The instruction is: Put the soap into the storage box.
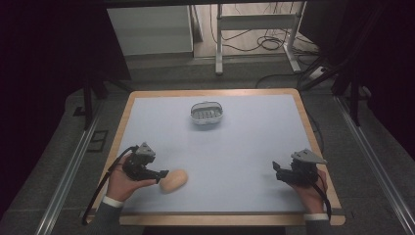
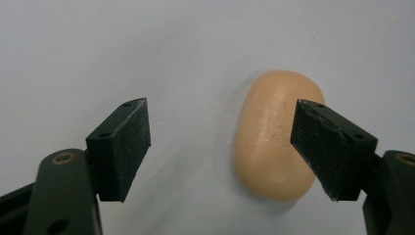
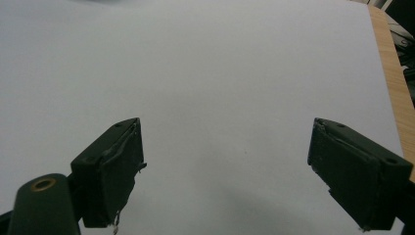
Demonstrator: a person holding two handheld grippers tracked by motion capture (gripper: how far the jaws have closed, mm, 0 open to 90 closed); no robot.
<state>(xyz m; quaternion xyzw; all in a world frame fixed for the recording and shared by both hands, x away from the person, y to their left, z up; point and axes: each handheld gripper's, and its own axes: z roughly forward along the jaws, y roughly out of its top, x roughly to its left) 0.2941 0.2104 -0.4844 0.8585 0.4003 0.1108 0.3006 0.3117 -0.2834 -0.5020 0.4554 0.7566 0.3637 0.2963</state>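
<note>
A smooth, tan, bun-shaped piece [image 1: 173, 180] lies on the pale blue-grey table [image 1: 235, 147], down toward seven o'clock of the sheet in the high view, close to the near wooden edge. It is an elongated oval with rounded ends and no seams or markings, evenly peach-coloured, with a faint sheen along its top. In the left gripper view it [image 2: 274, 134] stands lengthwise from six to twelve o'clock and casts a soft shadow at its lower end. It may be a bread roll or a bar of soap; the surface is too plain to say which.

The left gripper [image 1: 159, 175] is held low at the piece's nine o'clock side in the high view, jaws pointing toward it. In its own view the left gripper [image 2: 220, 147] is spread wide and grips nothing: one jaw stands well apart from the piece over bare table, the other overlaps the piece's right flank, though whether it touches cannot be judged from this angle.

The right gripper [image 1: 277, 172] sits near four o'clock of the table, well apart from the piece. In its own view the right gripper [image 3: 225, 171] is likewise spread, with bare table between the jaws.

A small grey ribbed basket [image 1: 206, 113] rests near twelve o'clock of the table, far from both grippers.
</note>
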